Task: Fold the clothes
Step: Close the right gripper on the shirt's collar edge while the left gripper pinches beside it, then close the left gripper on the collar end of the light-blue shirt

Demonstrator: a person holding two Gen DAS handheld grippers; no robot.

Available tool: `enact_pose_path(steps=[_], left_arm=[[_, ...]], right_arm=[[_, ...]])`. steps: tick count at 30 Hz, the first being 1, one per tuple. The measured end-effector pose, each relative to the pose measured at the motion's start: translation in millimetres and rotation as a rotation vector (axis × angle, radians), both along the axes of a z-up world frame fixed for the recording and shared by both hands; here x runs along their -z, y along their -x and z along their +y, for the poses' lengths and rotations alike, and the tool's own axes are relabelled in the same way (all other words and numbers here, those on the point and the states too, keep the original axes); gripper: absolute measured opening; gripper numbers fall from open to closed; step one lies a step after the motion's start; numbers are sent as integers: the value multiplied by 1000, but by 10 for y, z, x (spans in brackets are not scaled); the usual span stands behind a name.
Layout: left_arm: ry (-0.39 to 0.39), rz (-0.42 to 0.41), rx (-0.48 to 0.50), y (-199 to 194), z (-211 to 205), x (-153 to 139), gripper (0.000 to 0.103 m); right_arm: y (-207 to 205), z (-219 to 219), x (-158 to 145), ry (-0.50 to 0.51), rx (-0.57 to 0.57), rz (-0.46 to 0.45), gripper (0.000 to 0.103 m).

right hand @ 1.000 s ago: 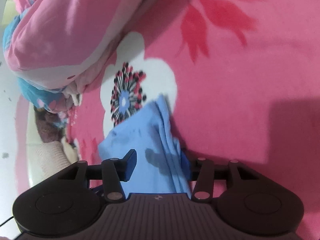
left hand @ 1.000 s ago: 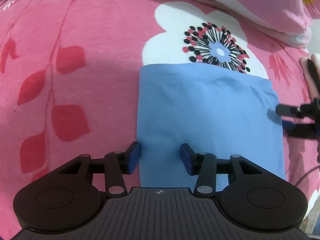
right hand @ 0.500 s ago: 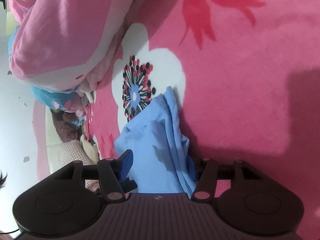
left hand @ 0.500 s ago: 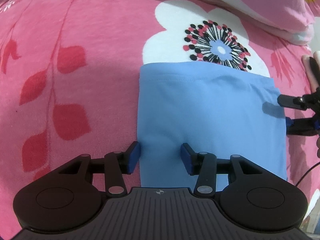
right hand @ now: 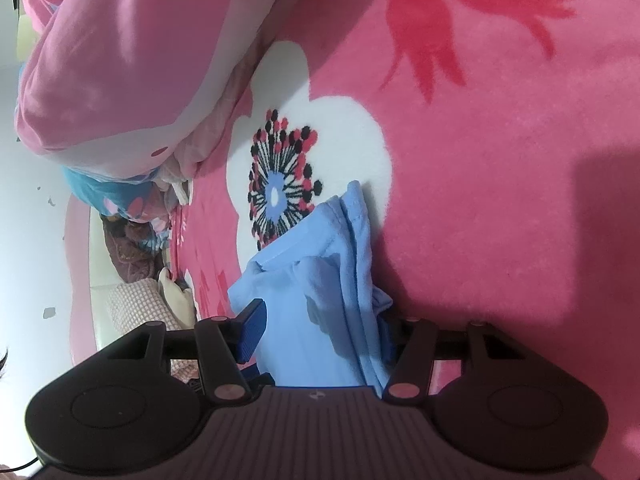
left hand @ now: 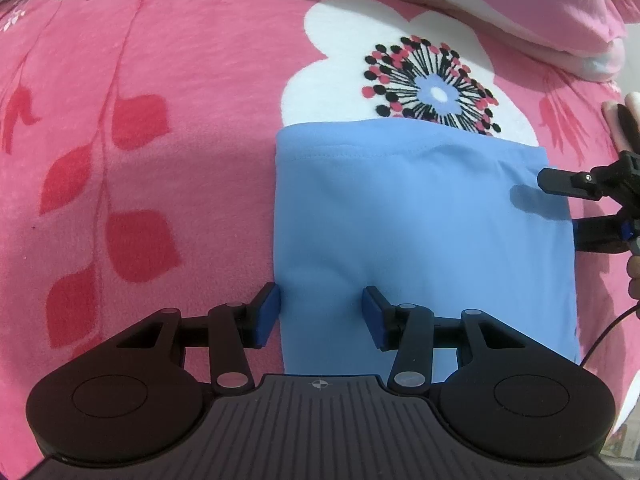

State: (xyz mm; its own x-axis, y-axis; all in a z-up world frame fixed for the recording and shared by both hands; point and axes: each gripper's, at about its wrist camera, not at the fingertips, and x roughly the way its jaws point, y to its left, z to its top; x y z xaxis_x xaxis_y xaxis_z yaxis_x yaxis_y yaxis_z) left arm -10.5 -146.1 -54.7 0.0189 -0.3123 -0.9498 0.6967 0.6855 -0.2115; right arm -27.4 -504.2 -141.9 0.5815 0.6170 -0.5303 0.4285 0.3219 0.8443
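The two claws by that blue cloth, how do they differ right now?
The left claw points along the blue cloth from its near end, straddling the left edge; the right claw comes in from the cloth's right side. The left claw sits over flat cloth; at the right claw the cloth's stacked layers rise between its fingers. Both are open, with blue pads, over the pink flowered blanket.

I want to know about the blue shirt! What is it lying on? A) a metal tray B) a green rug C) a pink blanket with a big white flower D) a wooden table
C: the blue shirt lies flat on a pink blanket, with its far edge over part of the white flower.
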Motion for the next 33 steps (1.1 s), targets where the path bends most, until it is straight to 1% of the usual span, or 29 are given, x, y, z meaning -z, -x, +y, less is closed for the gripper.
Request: enact_pose_path(steps=[2,10,13,15,19,22,28,33], left_arm=[[6,0,-9,6,35,-17,46],[151,25,-100,76,502,-85,46],[277,105,-122,73,642,-20,46],[323,134,-127,70,658,47,46],[344,152,-150,-11,654,149,46],[358,152,-150,-46,690,97,46],[353,135,-153,-106,790,95,46],[365,159,-171,-132,783,197,47]], right_arm=[[-9,7,-5,4,-5,0,57],[10,-13,1,6,-9,0,57],[8,-23,5,3,-12,3,57],[7,-26,9,0,-13,4,57],[-4,-27,12,-1,-19,6,57],[-5,-33,23,-6,-19,7,57],[-10,-46,39,-15,-18,11,57],[-28,-56,47,-21,-19,21,57]])
